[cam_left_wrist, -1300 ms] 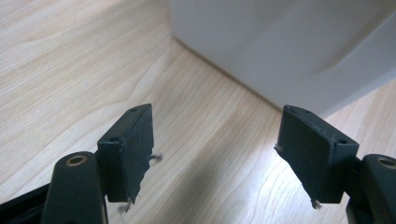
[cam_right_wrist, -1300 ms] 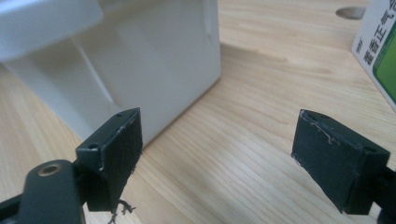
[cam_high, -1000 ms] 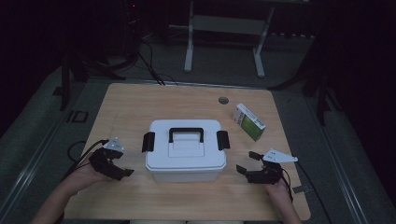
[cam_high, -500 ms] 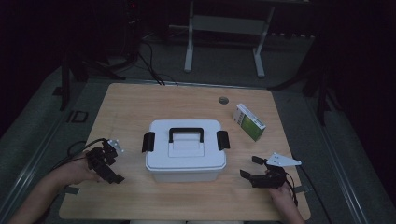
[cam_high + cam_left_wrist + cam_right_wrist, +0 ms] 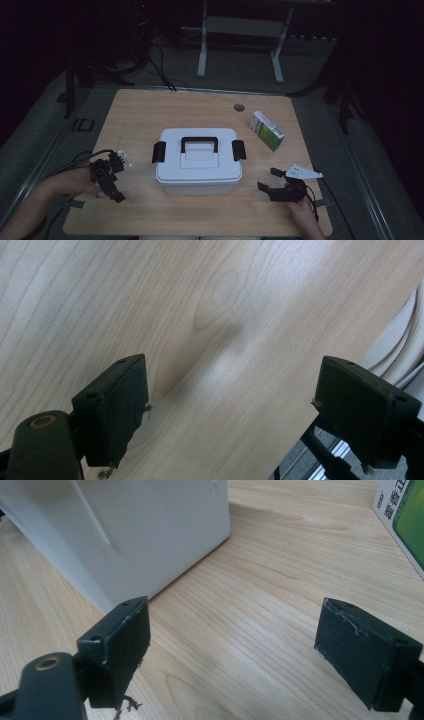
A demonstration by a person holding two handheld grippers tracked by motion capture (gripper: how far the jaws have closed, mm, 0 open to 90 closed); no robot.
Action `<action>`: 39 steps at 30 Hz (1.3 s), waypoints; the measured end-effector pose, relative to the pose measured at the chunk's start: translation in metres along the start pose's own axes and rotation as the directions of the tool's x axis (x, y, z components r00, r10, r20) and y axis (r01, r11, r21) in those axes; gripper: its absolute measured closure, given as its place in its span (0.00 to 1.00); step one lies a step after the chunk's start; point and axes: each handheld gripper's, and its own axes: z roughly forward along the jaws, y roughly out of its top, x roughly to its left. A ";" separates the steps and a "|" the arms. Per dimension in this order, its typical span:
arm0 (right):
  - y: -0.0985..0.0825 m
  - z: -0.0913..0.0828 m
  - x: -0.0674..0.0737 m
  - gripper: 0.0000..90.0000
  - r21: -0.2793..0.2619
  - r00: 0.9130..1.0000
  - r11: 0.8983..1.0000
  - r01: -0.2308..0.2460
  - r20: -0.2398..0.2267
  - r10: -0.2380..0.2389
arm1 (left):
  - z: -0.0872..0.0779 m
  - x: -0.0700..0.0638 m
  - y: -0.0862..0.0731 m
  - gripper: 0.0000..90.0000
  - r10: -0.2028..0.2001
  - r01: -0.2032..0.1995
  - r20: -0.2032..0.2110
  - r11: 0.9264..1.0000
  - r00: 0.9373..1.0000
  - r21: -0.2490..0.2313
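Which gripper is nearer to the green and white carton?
Right. The right gripper sits just below the green and white carton in the high view; the left gripper is beyond the white box.

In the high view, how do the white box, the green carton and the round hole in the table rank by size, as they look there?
Largest to smallest:
1. white box
2. green carton, clearly smaller
3. round hole, the smallest
The carton and the hole lie farther from the camera, but the gaps look too wide to change the order.
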 end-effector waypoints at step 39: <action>-0.002 0.001 0.001 0.16 0.004 1.000 1.000 0.006 -0.018 -0.006 | -0.106 -0.050 0.079 0.16 0.254 -0.264 -0.112 0.961 0.961 -0.085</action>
